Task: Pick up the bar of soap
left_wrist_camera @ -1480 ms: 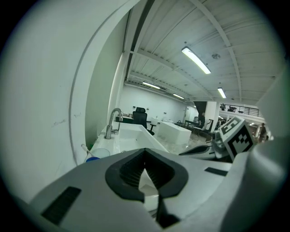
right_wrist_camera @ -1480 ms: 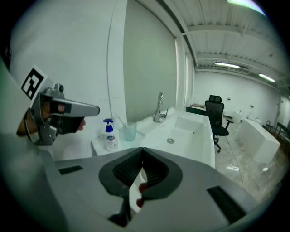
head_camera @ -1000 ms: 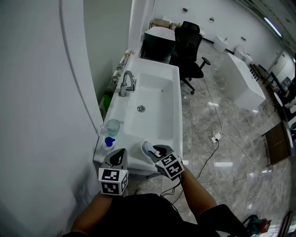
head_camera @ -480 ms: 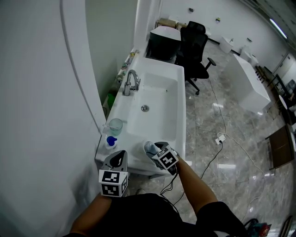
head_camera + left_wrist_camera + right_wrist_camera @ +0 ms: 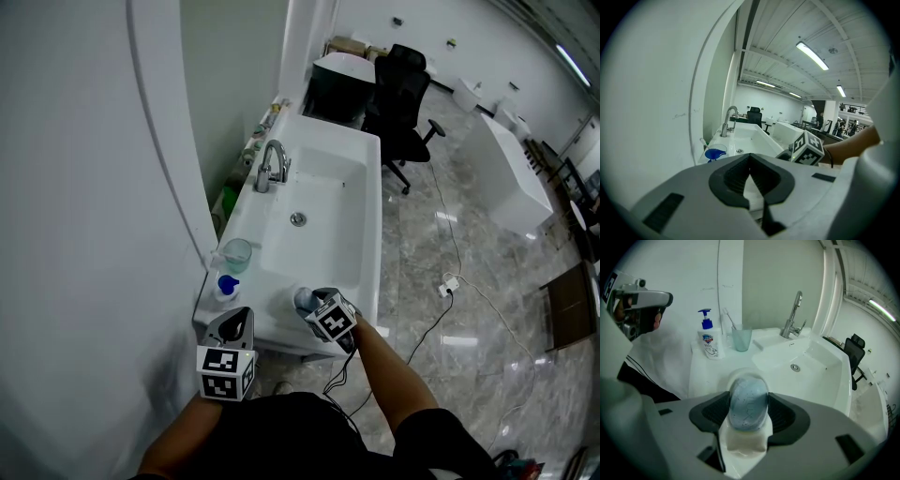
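Since the earlier frame the right gripper [image 5: 314,307] has dropped lower onto the near end of the washbasin [image 5: 372,234], and its jaws have just been opening. They now stand wide, with the bar of soap [image 5: 748,404] between them, the pads close beside its two long sides. The soap is blue-grey and speckled. It lies on a white soap dish [image 5: 743,440] at the 6 o'clock end of the basin rim.

The left gripper [image 5: 238,324] hangs at 9 o'clock of the right one, off the near corner of the basin. Its jaws are together at the tips, with nothing between them.

At 10 o'clock of the soap stand a pump bottle [image 5: 224,286] with a blue head and, just beyond it, a clear cup [image 5: 235,253]. The drain [image 5: 298,218] lies mid-bowl, and the chrome tap [image 5: 272,165] rises at 11 o'clock of it, by the white wall [image 5: 94,187].

Beyond the basin, at 1 o'clock, stands a black office chair [image 5: 405,94]. A cable [image 5: 441,300] runs across the glossy grey marbled floor [image 5: 487,309] at 3 o'clock.
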